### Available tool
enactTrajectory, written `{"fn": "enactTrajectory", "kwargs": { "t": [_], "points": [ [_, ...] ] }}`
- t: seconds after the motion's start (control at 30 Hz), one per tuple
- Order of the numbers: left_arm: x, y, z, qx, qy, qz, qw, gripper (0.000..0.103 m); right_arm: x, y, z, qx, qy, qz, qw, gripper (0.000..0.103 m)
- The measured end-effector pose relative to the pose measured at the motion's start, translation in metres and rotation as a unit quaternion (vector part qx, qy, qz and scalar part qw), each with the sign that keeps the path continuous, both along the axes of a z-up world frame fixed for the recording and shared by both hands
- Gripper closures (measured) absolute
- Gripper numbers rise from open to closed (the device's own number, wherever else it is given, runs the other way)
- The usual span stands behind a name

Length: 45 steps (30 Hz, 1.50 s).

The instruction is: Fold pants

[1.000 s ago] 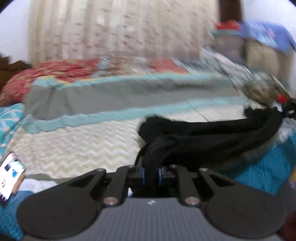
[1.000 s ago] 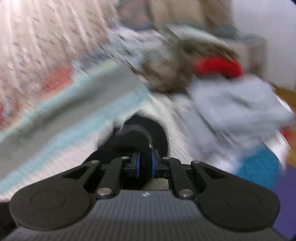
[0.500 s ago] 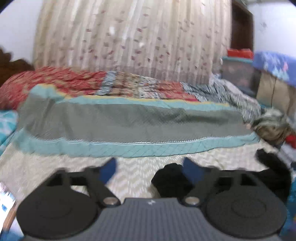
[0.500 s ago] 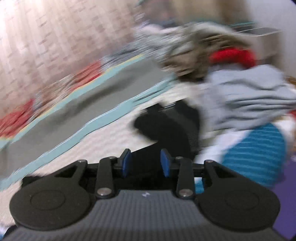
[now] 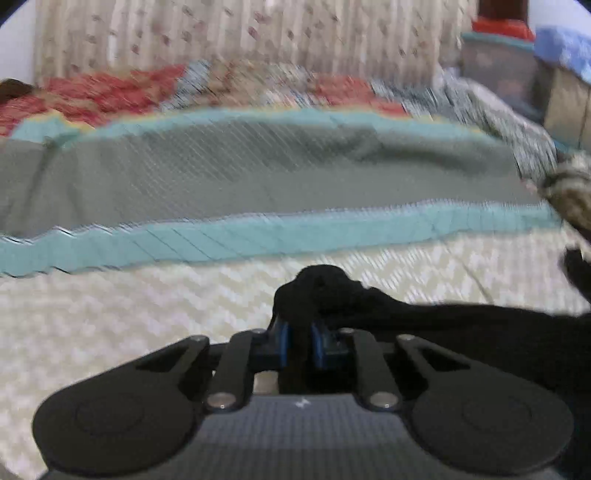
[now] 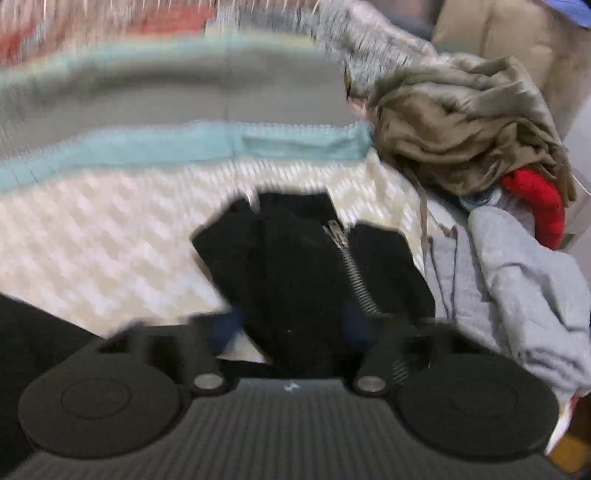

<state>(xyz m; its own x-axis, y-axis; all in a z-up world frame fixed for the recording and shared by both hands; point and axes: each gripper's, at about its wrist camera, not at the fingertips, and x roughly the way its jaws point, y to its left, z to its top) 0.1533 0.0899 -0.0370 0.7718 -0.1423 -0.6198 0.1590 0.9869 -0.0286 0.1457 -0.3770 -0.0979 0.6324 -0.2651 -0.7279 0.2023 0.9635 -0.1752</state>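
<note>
Black pants point(image 5: 461, 325) bunched on the cream chevron bedspread point(image 5: 110, 314), stretching from the left gripper point(image 5: 298, 341) off to the right; left gripper closing, blue pads pinched on a knot of the black cloth; grey quilt with a teal border point(image 5: 258, 173) lying across the bed beyond, red patterned bedding point(image 5: 92, 92) and a pale curtain point(image 5: 240, 33) behind it; in the right wrist view, right gripper point(image 6: 290, 325) closing, blurred blue pads either side of the pants' zipper end point(image 6: 351, 266), cloth between them, contact too blurred to tell; olive garment point(image 6: 461, 129), red cloth point(image 6: 535, 199) and grey hoodie point(image 6: 517, 266) heaped just beside the pants on the right.
</note>
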Motion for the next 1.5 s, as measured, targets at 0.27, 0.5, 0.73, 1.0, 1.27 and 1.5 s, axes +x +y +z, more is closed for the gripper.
{"fn": "enactTrajectory", "kwargs": {
  "t": [0.27,0.5,0.73,1.0,1.27,1.5],
  "points": [
    [-0.101,0.139,0.073,-0.11,-0.097,0.14,0.9793,0.092,-0.103,-0.106,0.058,0.232,-0.222,-0.199,0.926,0.072],
    [-0.134,0.172,0.035,-0.136,-0.045,0.182,0.9728,0.091,-0.159,-0.097,0.026,0.164,-0.161,-0.246,0.942,0.04],
    [-0.147,0.176,0.033,-0.158,-0.055,0.185,0.9684,0.091,-0.16,-0.061,0.036,0.314,-0.166,-0.163,0.921,0.042],
    [-0.149,0.177,0.041,-0.167,-0.057,0.185,0.9669,0.091,-0.128,-0.062,0.001,0.405,-0.143,-0.233,0.872,0.051],
    [-0.145,0.184,0.045,-0.169,-0.059,0.19,0.9654,0.091,-0.115,-0.071,0.009,0.395,-0.139,-0.245,0.874,0.092],
    [-0.123,0.201,0.053,-0.186,-0.065,0.201,0.9596,0.092,-0.092,-0.063,0.085,0.384,-0.222,-0.174,0.879,0.093]
  ]
}}
